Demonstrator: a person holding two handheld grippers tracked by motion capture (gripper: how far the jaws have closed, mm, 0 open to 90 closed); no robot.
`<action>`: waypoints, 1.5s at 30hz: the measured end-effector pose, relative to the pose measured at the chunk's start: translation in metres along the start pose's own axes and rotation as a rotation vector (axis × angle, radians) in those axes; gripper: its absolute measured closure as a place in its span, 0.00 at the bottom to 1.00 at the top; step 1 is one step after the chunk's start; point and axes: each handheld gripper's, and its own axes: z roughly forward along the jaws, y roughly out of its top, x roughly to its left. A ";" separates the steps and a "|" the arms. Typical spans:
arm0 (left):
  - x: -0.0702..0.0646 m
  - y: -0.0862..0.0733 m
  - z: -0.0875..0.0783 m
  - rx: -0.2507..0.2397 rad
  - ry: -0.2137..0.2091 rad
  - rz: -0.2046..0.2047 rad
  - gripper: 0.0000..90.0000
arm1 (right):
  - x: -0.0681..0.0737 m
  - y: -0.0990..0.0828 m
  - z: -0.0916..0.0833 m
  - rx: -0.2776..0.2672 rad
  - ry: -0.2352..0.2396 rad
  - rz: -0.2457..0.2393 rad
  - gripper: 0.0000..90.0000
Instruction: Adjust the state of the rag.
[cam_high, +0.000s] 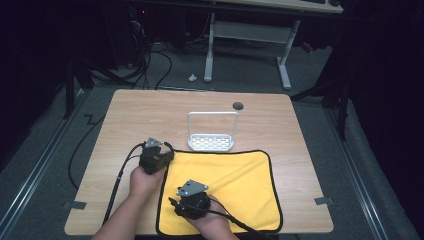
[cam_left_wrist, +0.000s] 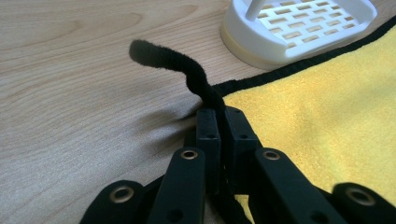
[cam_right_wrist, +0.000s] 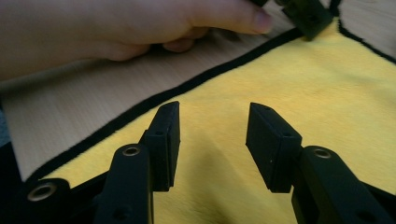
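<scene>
A yellow cloth (cam_high: 225, 187) of soft, napped fabric, roughly rectangular and edged all round with a black piped border, was spread flat over the near half of a pale wood-grain table (cam_high: 150, 110). Just beyond the cloth's far edge, at about twelve o'clock from its middle, a white plastic rack (cam_high: 211, 132) with a slotted base and a tall hoop handle was seen, its base touching the border.

The left gripper (cam_left_wrist: 218, 122) was held at the cloth's far-left corner, at about ten o'clock from the cloth's middle. Its jaws were pressed together on the black border, a fuzzy loop of which was raised above the tabletop and curled away beyond the pads.

The right gripper (cam_right_wrist: 213, 140) was placed low over the near part of the cloth, at about seven o'clock. Its ribbed black pads were set well apart, with nothing gripped between them and bare yellow nap beneath.
</scene>
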 end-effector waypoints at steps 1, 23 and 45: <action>0.000 -0.001 0.000 -0.004 0.006 0.000 0.96 | 0.004 0.001 0.002 0.004 0.012 0.001 0.59; 0.005 -0.002 -0.003 -0.010 -0.006 -0.061 0.96 | 0.035 0.004 0.027 0.083 0.010 -0.107 0.89; 0.035 -0.011 -0.045 -0.122 -0.019 -0.177 0.96 | 0.053 0.041 0.019 -0.057 0.034 -0.167 0.92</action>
